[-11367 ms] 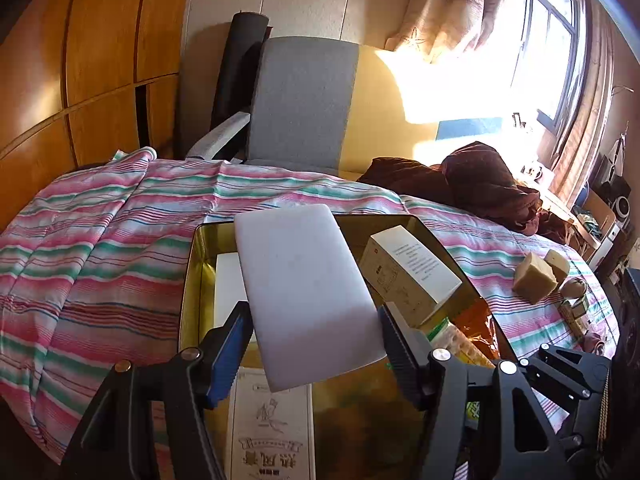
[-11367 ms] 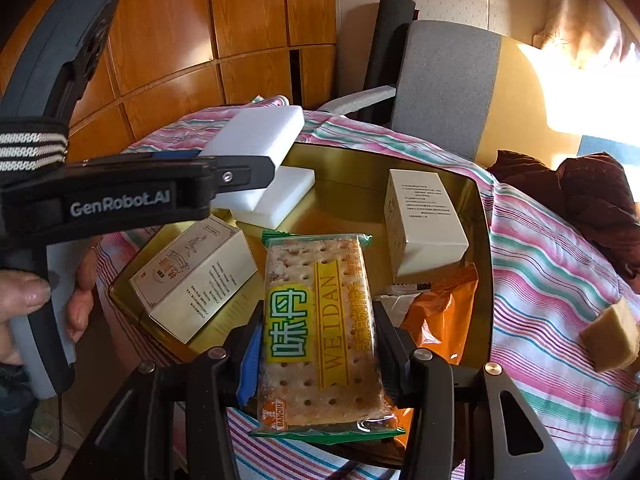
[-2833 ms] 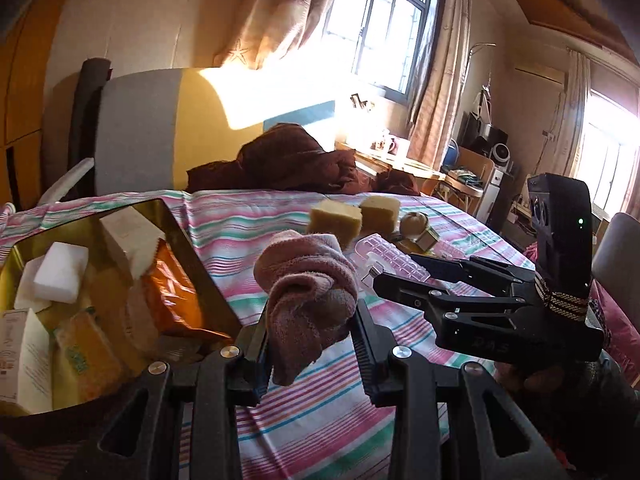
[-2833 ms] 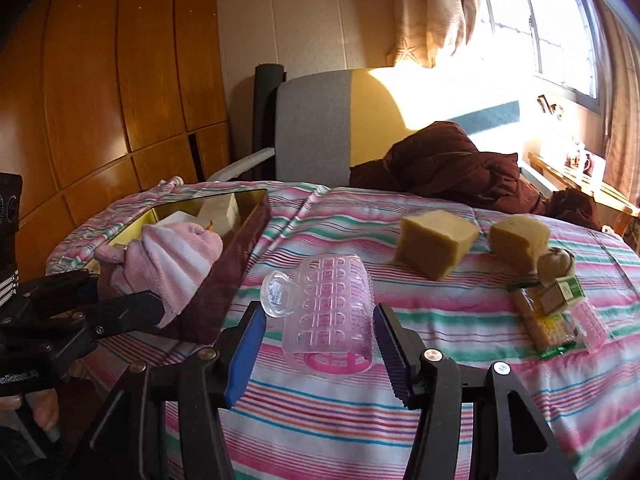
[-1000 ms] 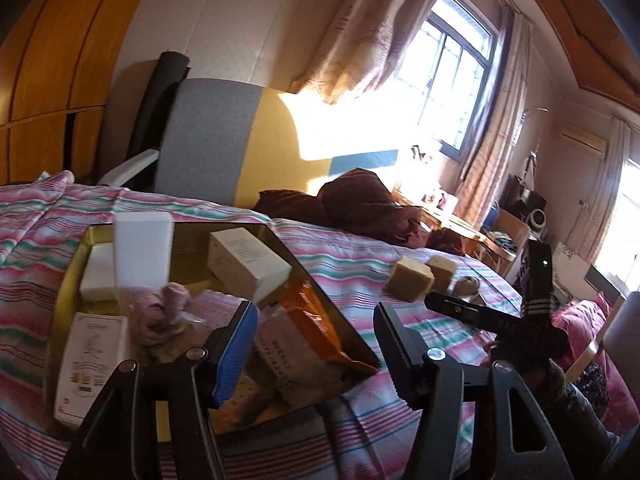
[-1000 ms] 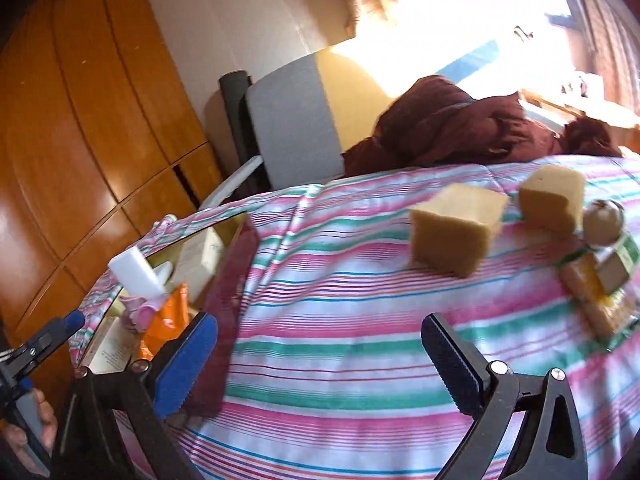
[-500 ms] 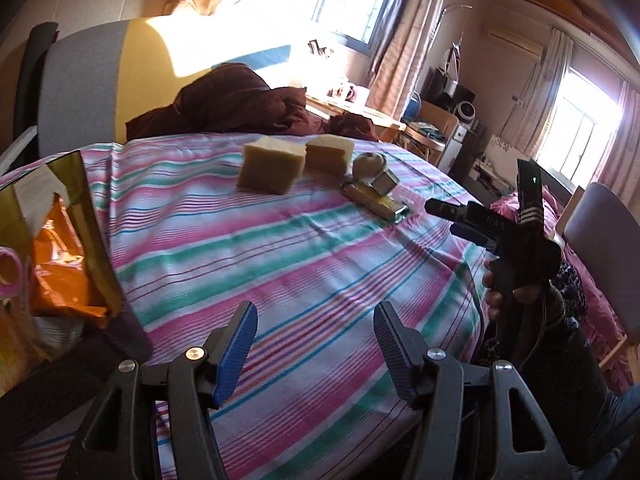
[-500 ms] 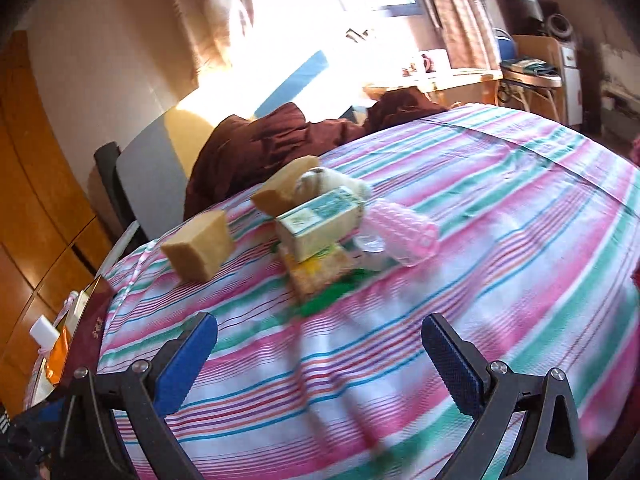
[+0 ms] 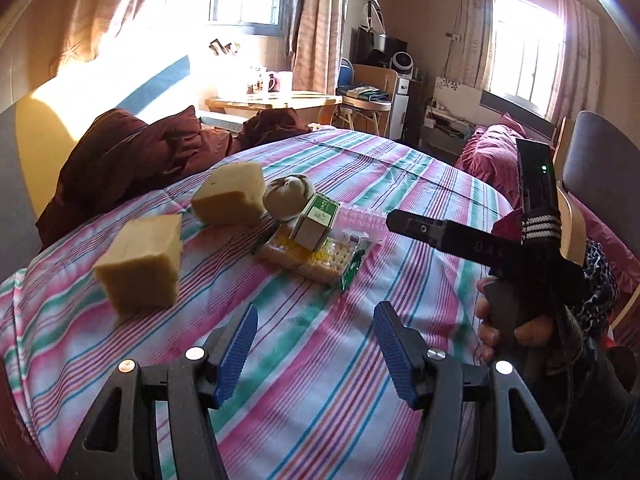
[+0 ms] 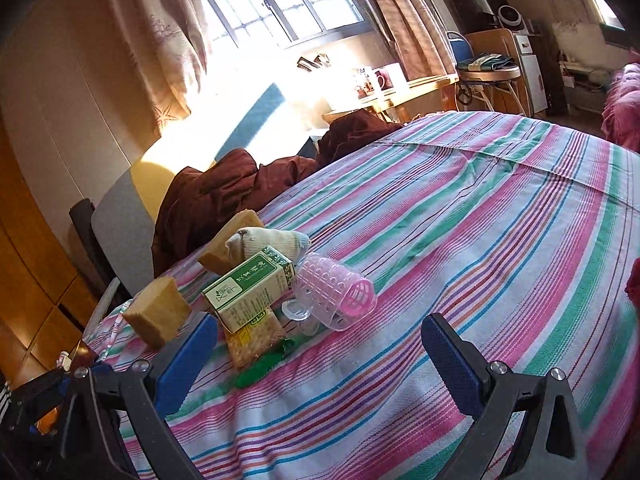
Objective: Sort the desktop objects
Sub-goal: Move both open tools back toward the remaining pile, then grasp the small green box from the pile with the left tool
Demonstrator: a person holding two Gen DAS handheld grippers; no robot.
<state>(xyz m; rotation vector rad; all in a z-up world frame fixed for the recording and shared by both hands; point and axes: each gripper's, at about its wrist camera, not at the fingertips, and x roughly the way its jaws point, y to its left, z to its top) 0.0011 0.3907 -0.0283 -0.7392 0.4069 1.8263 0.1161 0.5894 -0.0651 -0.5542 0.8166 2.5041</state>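
Bare striped cloth beyond parted fingers

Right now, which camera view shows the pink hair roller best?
The right wrist view: the pink hair roller lies whole there, its open end facing the camera. In the left wrist view only a pale strip of it shows behind the green box.

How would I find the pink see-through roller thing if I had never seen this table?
Look at the striped cloth covering the table, then find the little heap of things by the two tan sponges. At the edge of the heap nearest the bare cloth, beside the green-and-white box, lies the roller on its side. It is the only clear pink tube with rows of holes.
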